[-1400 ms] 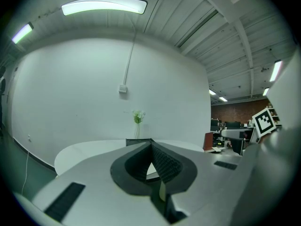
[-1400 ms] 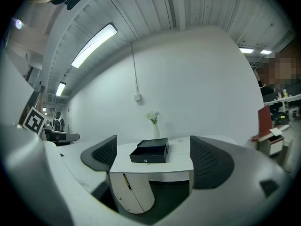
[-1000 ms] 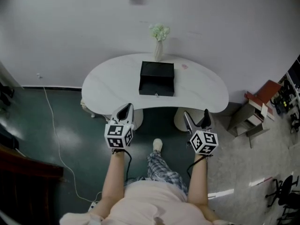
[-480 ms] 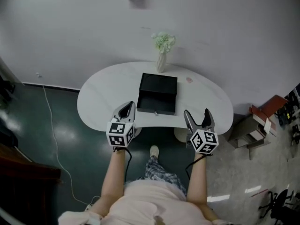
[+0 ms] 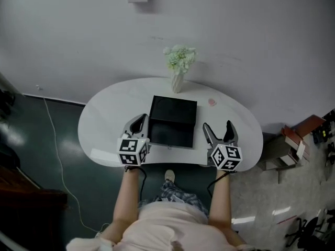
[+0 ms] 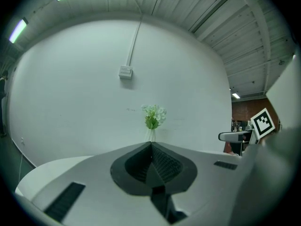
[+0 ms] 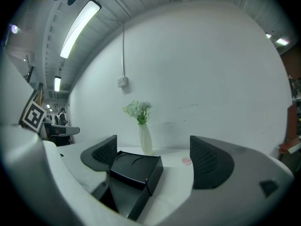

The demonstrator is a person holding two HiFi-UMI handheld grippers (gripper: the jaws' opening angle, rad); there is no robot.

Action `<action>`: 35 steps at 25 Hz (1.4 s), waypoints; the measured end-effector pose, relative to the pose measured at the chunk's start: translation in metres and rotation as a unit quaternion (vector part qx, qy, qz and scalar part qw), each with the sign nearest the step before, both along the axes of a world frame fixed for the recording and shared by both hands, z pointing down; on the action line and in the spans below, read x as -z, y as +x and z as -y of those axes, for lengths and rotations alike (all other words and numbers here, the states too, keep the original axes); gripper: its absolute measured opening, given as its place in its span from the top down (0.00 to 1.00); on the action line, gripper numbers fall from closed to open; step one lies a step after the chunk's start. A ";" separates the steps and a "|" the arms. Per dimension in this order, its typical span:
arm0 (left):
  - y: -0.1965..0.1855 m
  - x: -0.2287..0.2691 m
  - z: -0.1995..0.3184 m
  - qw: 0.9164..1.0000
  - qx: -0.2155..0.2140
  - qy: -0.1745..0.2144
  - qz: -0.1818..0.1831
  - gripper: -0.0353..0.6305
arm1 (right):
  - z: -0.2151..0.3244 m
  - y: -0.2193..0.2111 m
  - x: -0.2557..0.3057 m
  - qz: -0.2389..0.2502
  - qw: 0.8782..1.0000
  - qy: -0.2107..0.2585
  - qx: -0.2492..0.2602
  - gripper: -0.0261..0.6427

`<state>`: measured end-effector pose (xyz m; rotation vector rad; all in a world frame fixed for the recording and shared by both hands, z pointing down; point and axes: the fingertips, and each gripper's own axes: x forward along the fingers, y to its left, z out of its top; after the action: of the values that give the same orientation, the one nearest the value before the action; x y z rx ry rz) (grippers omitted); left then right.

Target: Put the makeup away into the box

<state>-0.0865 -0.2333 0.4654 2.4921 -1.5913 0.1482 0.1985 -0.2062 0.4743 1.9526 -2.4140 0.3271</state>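
White kidney-shaped table (image 5: pixel 102 124) pushed up against a pale wall, seen from above. On the left, the left gripper (image 5: pixel 138 123) hangs over the table's near edge, just left of the box. Its jaws are pressed tight together with nothing in them, and its own view shows the ribbed pads (image 6: pixel 165 163) meeting in a point.

Next is the black box (image 5: pixel 173 120), mid-table and closer to the near edge. Its front part looks slid out toward the person like a drawer, open on top, though I can't be totally sure. Right behind it at the far edge is a pale vase (image 5: pixel 177 81), upright, with whitish-green flowers (image 5: pixel 179 56).

The makeup is a small pink round thing (image 5: pixel 212 102), too tiny to say what kind. It sits on the bare tabletop right of the vase, off the box's far right corner. So it's not in the box, and it's well apart from both grippers.

Last is the right gripper (image 5: pixel 217 127), over the near edge just right of the box, with its jaws spread wide and holding nothing. In its own view the box, vase and pink thing show up between the jaws, but farther off and not touched.
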 end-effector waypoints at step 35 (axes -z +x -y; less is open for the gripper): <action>0.150 -0.032 0.124 0.989 -0.129 -0.075 0.013 0.91 | 0.140 0.058 -0.033 -0.041 0.995 -0.070 -0.062 0.25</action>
<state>0.0634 -0.3572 0.4975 2.5734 -1.2105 0.3250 0.2565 -0.3457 0.5069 2.0161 -2.1635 0.3981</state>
